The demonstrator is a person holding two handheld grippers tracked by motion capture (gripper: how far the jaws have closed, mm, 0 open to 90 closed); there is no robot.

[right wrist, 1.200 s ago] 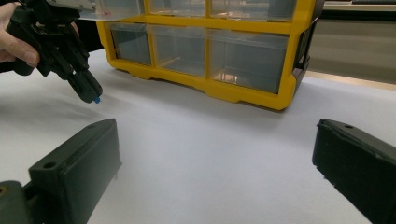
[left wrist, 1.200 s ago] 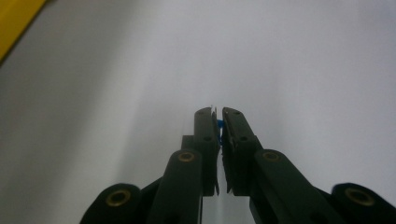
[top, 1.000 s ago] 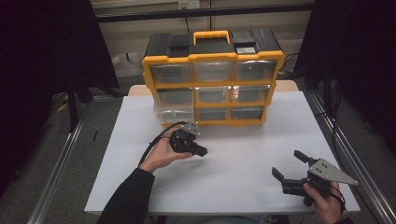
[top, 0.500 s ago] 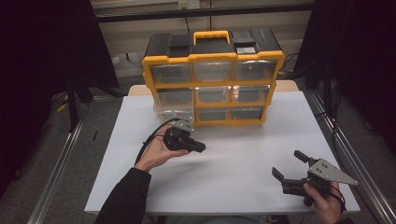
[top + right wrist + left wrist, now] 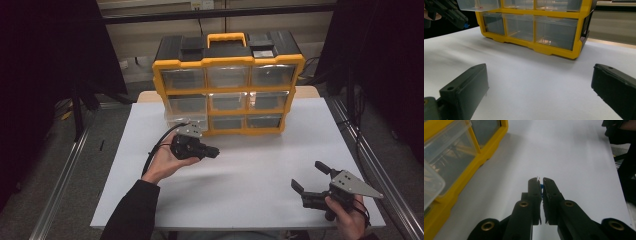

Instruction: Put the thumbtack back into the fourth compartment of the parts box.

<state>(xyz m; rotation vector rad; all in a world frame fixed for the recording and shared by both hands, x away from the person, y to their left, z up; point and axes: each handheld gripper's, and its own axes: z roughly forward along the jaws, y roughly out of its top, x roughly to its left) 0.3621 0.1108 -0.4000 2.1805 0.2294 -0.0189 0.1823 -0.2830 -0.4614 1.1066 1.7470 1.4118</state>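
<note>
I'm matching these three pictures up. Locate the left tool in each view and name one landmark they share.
High view: the left tool is left of centre, over the white table, in front of the cabinet's lower-left drawers.
Left gripper view: its own black jaws rise at bottom centre, shut on a small blue piece.
Right gripper view: it is in the top left corner, with the blue piece at its tip.
Shared landmark: the yellow drawer cabinet.

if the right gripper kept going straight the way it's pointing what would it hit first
Probably the yellow drawer cabinet. The right gripper, jaws wide open, faces its bottom row of clear drawers across bare white table; nothing lies between, though depth is hard to judge.
</note>
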